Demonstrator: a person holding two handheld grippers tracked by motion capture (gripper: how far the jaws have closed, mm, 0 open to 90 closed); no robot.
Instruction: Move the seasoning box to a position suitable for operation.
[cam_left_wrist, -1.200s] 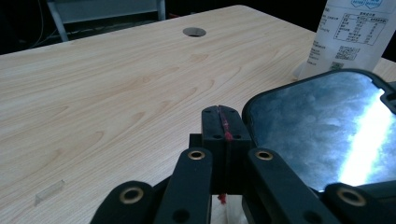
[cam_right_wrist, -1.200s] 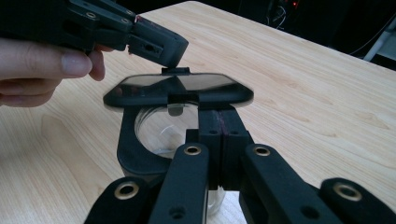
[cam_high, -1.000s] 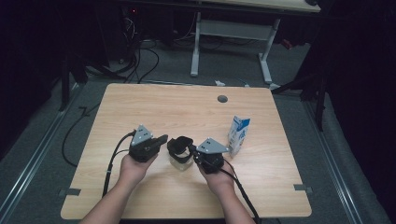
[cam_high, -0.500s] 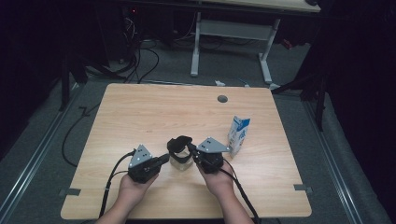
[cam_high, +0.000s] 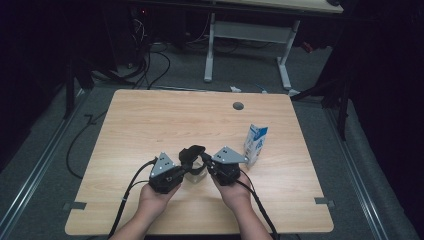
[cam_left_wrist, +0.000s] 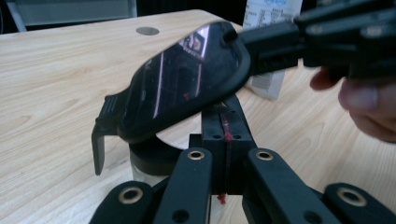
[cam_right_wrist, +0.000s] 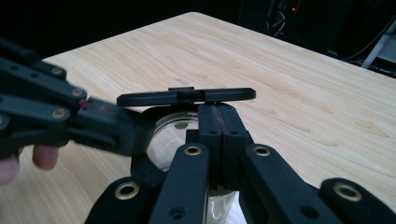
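A clear jar (cam_high: 192, 176) with a black hinged lid (cam_high: 192, 154) stands near the front of the tabletop (cam_high: 150, 120) between my two hands; what it holds I cannot tell. My right gripper (cam_high: 206, 161) has its jaws closed on the raised lid's edge, and my left gripper (cam_high: 186, 170) has its jaws pressed together at the jar's black collar. A blue-and-white carton (cam_high: 255, 142) stands just beyond my right hand.

Right gripper (cam_right_wrist: 219, 116) jaws shut on black lid (cam_right_wrist: 187, 96) above glass jar (cam_right_wrist: 170, 140); wooden table (cam_right_wrist: 289, 88).
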